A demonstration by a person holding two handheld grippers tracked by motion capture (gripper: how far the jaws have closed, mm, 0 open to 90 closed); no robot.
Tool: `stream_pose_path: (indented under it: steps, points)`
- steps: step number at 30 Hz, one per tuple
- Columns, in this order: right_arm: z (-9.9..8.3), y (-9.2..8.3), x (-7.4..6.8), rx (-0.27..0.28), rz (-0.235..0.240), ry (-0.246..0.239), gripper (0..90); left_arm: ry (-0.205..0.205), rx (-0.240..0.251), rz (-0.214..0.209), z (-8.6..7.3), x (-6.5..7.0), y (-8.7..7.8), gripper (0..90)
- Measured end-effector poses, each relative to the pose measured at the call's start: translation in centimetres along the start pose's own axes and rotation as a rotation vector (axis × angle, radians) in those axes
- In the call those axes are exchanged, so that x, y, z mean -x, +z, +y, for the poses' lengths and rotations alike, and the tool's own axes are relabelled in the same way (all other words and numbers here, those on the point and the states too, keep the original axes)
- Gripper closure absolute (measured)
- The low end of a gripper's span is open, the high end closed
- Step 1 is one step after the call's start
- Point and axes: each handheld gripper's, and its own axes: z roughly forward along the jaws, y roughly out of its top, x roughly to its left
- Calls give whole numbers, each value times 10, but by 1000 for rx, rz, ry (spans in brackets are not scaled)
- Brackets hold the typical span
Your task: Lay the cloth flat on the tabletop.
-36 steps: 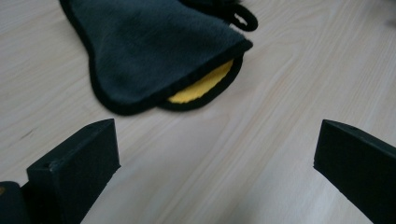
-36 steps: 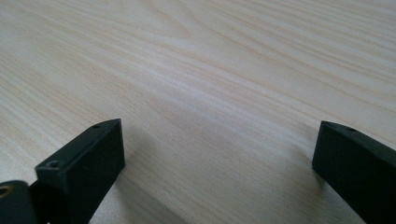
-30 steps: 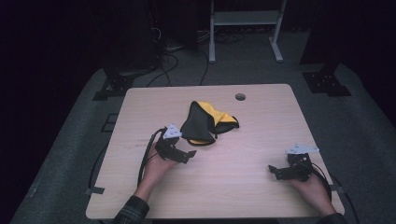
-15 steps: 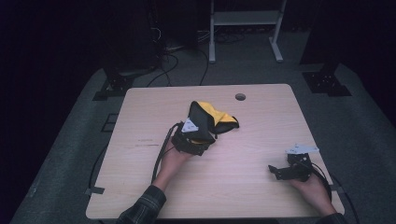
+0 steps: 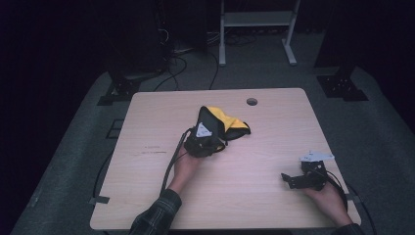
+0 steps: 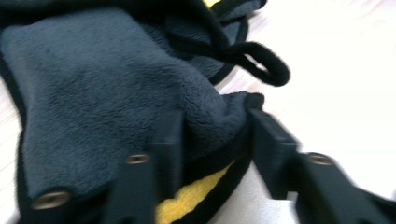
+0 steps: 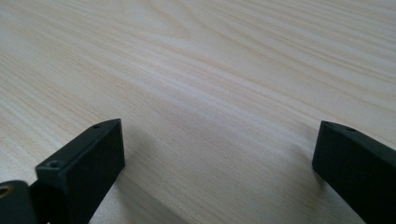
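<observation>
A pale wooden table [image 5: 147, 142] with rounded corners carries everything here, its light grain running lengthwise in the right gripper view. Near its far edge, right of the middle, a small round hole [image 5: 251, 101] is cut through the top. A crumpled black and yellow cloth [image 5: 230, 125] lies on the wood around the middle, towards the far side; in the left gripper view its dark fleecy face is uppermost, a yellow strip shows at its black-bound hem, and a black cord loop [image 6: 261, 63] lies against the bare surface. The table stands on grey floor [image 5: 68, 161].
</observation>
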Motion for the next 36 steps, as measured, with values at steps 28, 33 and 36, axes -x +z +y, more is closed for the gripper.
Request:
stream_pose_path:
  steps: [28,33,36]
  points:
    - [0,0,0,-1,0,0,14,-35,184,-196,21,19,-90,796]
    - [0,0,0,-1,1,0,14,-28,197,-170,14,15,-114,796]
    - [0,0,0,-1,1,-1,14,-41,194,-133,2,4,-132,796]
